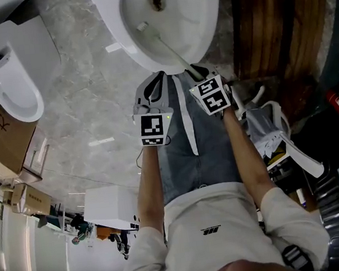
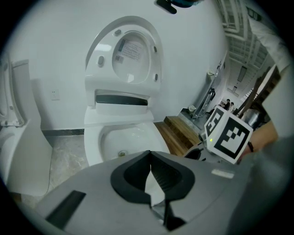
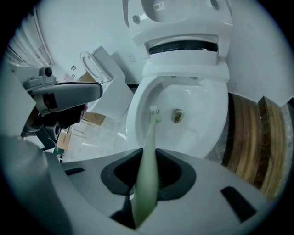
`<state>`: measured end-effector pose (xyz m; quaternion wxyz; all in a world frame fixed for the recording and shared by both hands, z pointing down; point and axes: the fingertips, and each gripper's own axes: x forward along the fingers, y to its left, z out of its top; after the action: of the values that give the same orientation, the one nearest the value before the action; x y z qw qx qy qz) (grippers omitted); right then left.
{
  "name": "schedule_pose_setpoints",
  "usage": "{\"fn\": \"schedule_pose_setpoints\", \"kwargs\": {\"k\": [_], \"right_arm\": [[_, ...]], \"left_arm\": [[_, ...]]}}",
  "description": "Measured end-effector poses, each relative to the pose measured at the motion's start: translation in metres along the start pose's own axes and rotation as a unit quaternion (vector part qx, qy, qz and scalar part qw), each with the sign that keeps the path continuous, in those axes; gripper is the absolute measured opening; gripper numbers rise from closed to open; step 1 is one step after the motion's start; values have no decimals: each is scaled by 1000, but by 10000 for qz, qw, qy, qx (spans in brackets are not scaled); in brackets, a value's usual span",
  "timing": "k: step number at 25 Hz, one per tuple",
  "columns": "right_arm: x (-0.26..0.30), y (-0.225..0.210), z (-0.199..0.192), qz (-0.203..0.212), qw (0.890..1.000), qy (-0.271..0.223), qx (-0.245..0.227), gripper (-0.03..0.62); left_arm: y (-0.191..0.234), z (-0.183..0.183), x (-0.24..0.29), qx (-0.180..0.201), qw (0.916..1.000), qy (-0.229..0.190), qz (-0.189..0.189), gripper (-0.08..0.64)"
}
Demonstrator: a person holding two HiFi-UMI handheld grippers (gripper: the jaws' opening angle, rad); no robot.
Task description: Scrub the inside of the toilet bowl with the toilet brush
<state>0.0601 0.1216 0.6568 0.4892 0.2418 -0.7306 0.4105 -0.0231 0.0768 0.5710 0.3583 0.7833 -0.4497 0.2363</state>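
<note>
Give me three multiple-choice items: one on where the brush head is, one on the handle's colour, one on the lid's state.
1. Where is the toilet brush's head? A on the floor; B inside the toilet bowl; C in a holder.
2. What colour is the brush handle? A pale green; B red; C black.
3. How is the toilet lid? A shut down; B raised; C taken off.
Key: B, the head sits within the bowl's white inner wall; A, the handle in the right gripper is pale green; B, the lid stands up behind the bowl.
</note>
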Motion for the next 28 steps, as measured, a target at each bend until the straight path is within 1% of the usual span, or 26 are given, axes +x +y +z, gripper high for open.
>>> {"fn": "schedule_pose_setpoints", "kwargs": {"k": [5,15,19,24,28], "right_arm": [[4,2,-5,57,9998,172,42,75],[1,1,-28,40,9983,562,144,75],[-2,-3,-38,-56,9971,750,102,75],[-3,-12,-43,-247,9947,991,-90,75],[-8,-18,-47,-362,9930,1127,15,75]], "left_arm": [[5,-3,-4,-72,10000,-16,62,9],[-1,-7,-6,-27,10000,-34,-48,9],[-2,-8,-7,-9,10000,-29,-78,9],[-2,-8,-7,19,9999,-20,-135,9],[-3,-8,-7,40,9999,-2,-162,9]]}}
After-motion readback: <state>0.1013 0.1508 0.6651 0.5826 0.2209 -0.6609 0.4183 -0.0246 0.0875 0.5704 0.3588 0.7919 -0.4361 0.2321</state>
